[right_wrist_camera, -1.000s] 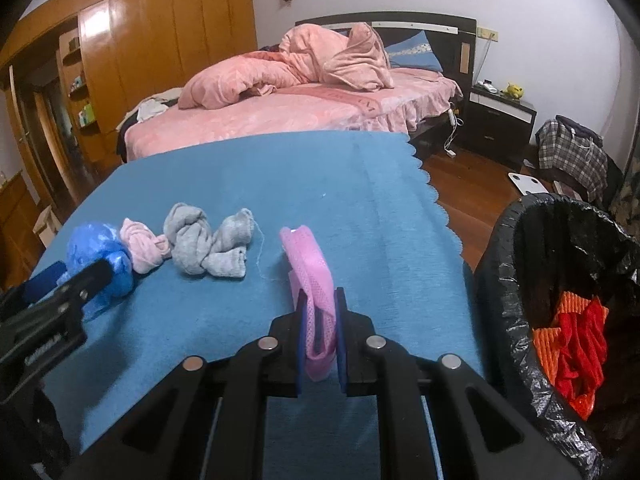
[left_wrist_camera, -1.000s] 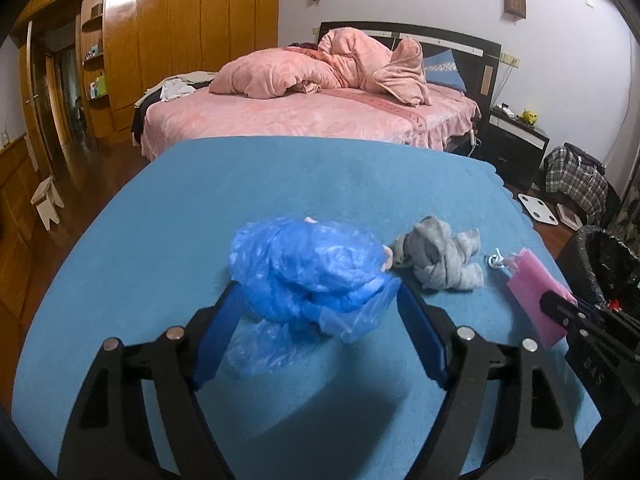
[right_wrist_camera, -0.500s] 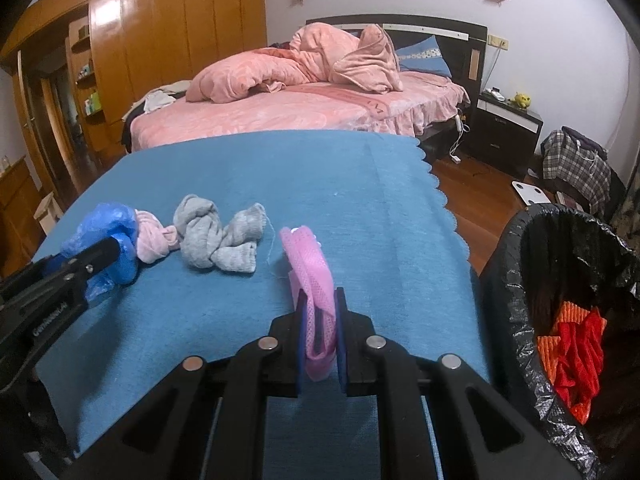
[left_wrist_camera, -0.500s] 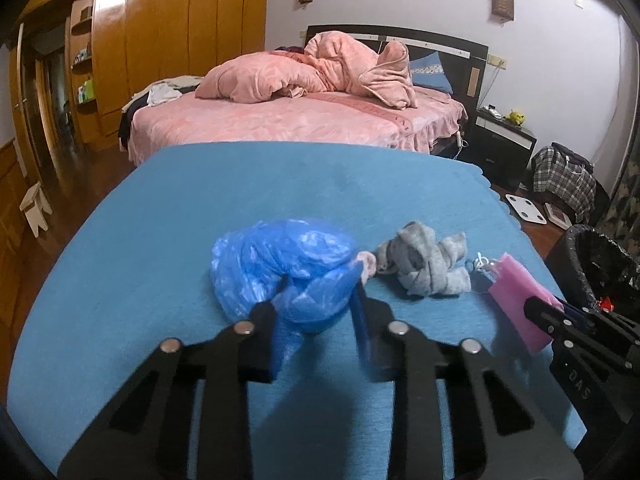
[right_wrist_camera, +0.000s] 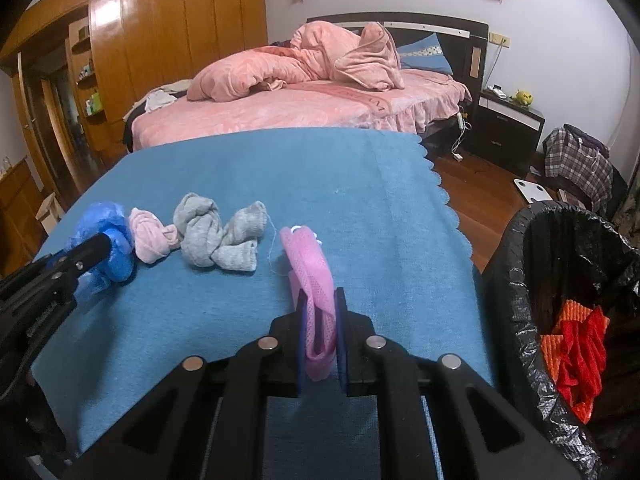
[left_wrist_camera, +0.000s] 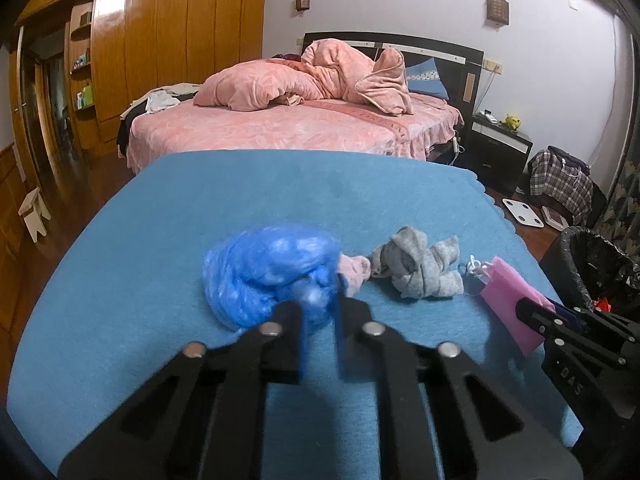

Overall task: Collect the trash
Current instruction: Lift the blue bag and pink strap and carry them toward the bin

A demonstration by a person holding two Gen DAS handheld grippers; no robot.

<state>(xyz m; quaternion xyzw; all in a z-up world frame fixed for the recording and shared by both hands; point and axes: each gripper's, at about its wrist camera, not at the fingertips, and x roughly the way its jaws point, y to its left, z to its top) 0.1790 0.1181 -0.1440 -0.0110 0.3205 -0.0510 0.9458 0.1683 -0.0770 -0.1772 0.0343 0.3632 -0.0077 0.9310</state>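
A crumpled blue plastic bag (left_wrist_camera: 268, 272) lies on the blue table cloth (left_wrist_camera: 160, 240). My left gripper (left_wrist_camera: 320, 320) is shut on its near edge. The bag also shows at the left of the right wrist view (right_wrist_camera: 108, 236). My right gripper (right_wrist_camera: 320, 328) is shut on a pink mesh pouch (right_wrist_camera: 312, 276), seen from the side in the left wrist view (left_wrist_camera: 508, 296). A pink sock ball (right_wrist_camera: 150, 240) and a knotted grey sock (right_wrist_camera: 216, 236) lie between the bag and the pouch.
A black-lined trash bin (right_wrist_camera: 560, 320) stands off the table's right edge, holding red and orange scraps (right_wrist_camera: 576, 344). A pink bed (left_wrist_camera: 300, 120) is beyond the table, a dark nightstand (left_wrist_camera: 500, 148) to its right, wooden wardrobes (left_wrist_camera: 160, 60) at left.
My left gripper has closed from wide open onto the blue bag, bunching it up. My right gripper stays shut on the pink pouch, roughly where it was.
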